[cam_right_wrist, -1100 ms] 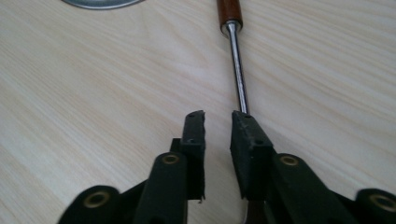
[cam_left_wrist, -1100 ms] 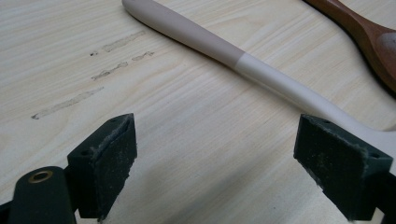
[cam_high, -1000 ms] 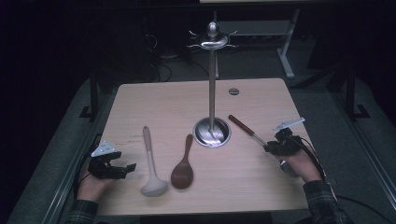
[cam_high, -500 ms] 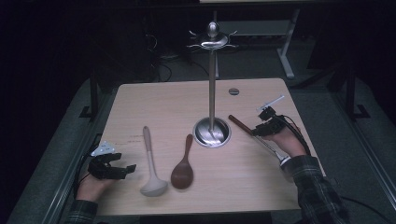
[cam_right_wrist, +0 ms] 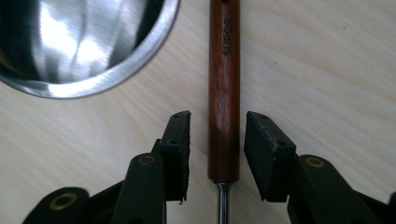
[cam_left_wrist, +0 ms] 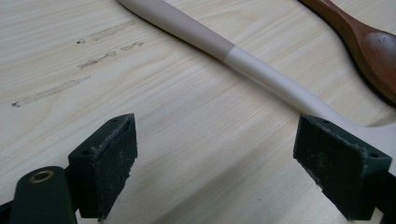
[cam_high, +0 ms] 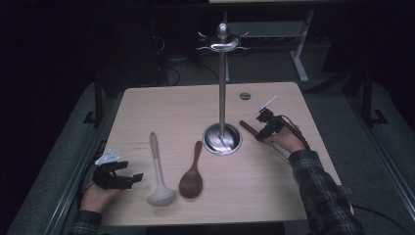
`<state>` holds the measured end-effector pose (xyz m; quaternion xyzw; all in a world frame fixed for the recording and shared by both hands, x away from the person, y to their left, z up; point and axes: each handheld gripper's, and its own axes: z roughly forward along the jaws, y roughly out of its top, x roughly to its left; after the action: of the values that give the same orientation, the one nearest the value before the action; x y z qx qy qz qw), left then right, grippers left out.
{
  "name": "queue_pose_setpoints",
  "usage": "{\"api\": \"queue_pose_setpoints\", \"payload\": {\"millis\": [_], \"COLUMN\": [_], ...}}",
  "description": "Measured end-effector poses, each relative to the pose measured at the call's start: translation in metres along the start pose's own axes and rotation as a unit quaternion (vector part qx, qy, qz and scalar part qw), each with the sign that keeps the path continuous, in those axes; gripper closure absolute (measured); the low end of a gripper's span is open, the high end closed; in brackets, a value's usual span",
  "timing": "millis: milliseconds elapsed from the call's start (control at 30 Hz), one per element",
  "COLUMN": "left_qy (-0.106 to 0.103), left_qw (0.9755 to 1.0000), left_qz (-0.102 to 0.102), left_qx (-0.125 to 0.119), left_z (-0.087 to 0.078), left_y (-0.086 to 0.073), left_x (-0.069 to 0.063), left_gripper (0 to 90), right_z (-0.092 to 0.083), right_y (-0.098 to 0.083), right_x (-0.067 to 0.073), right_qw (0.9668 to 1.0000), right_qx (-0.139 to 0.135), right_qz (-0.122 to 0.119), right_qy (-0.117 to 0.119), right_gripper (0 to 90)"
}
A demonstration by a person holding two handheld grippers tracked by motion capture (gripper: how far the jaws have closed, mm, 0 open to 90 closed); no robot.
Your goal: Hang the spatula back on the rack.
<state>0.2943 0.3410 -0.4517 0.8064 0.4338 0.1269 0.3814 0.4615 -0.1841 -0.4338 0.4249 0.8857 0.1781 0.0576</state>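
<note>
Right hand-held gripper [cam_right_wrist: 217, 156], jaws just opening, straddles the brown wooden handle [cam_right_wrist: 224, 93] without pressing it.

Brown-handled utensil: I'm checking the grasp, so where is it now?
In the high view the brown-handled utensil lies right of the stand base, its handle between the right tongs' open jaws, untouched.

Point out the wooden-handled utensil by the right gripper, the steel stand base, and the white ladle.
wooden-handled utensil [cam_right_wrist: 223, 93]: right gripper view, mid-handle between the open pads.
steel stand base [cam_high: 214, 141]: high view, left rim of the dish.
white ladle [cam_high: 161, 196]: high view, its bowl.
</note>
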Motion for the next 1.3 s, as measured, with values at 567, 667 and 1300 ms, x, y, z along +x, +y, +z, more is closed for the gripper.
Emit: {"api": "queue_pose_setpoints", "payload": {"millis": [567, 667, 1300], "left_qy": [0.015, 0.016, 0.011], "left_qw": [0.9996, 0.9997, 0.9998], "left_qz": [0.019, 0.016, 0.009], "left_qx": [-0.011, -0.013, -0.015], "left_z": [0.0, 0.0, -0.002], "left_y": [0.0, -0.001, -0.001], "left_x": [-0.003, -0.003, -0.003], "left_gripper": [13.3, 13.3, 13.3], "right_z": [0.011, 0.01, -0.072], "right_y": [0.001, 0.0, -0.024], "right_x": [0.0, -0.001, -0.009], "right_qw": [0.9998, 0.9998, 0.9862], "right_qx": [0.019, 0.018, -0.158], "right_qz": [-0.001, 0.005, 0.044], "right_qy": [-0.009, -0.008, 0.023], "right_gripper": [73.1, 73.1, 73.3]}}
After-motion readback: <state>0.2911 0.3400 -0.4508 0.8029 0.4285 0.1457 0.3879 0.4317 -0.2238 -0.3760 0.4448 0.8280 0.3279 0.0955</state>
